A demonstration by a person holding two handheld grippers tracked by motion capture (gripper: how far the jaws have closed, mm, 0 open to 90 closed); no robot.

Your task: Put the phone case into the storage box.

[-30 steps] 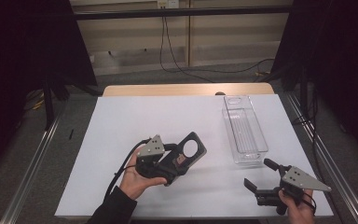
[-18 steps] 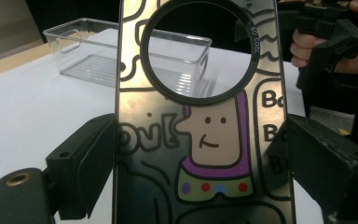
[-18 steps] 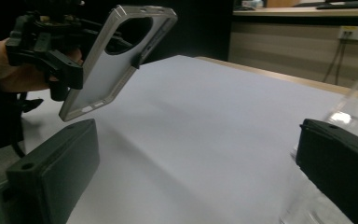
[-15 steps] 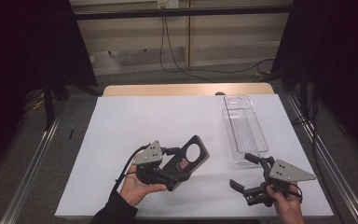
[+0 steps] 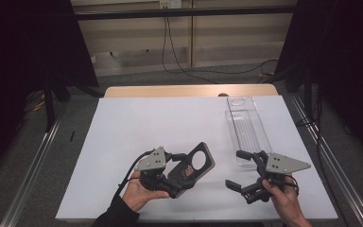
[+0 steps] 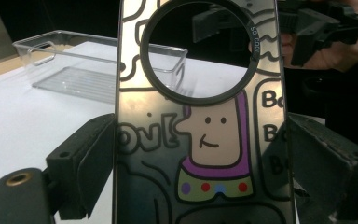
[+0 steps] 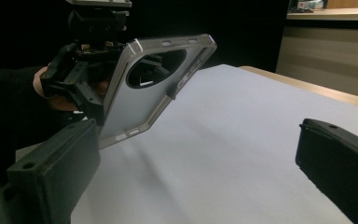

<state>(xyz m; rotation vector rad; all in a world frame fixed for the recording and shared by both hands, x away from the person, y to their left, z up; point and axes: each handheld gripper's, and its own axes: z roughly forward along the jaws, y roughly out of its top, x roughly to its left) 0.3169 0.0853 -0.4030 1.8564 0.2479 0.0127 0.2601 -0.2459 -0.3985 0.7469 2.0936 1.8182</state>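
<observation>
phone case (image 5: 192, 167): 1, gripped by left tongs (image 5: 177, 163) | right tongs (image 5: 238, 169): open | tray (image 5: 246, 128): 1

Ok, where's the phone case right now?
The phone case is clamped in the left gripper, raised above the table's near left-centre in the high view, left of the clear tray.

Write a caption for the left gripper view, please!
A phone case with a cartoon face, clamped in the left gripper, with a clear tray behind.

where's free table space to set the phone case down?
Bare white table left of the clear tray and beyond both claws, back to the wooden edge. Crowded at the near edge: left claw holding the phone case, right claw open beside it.
</observation>
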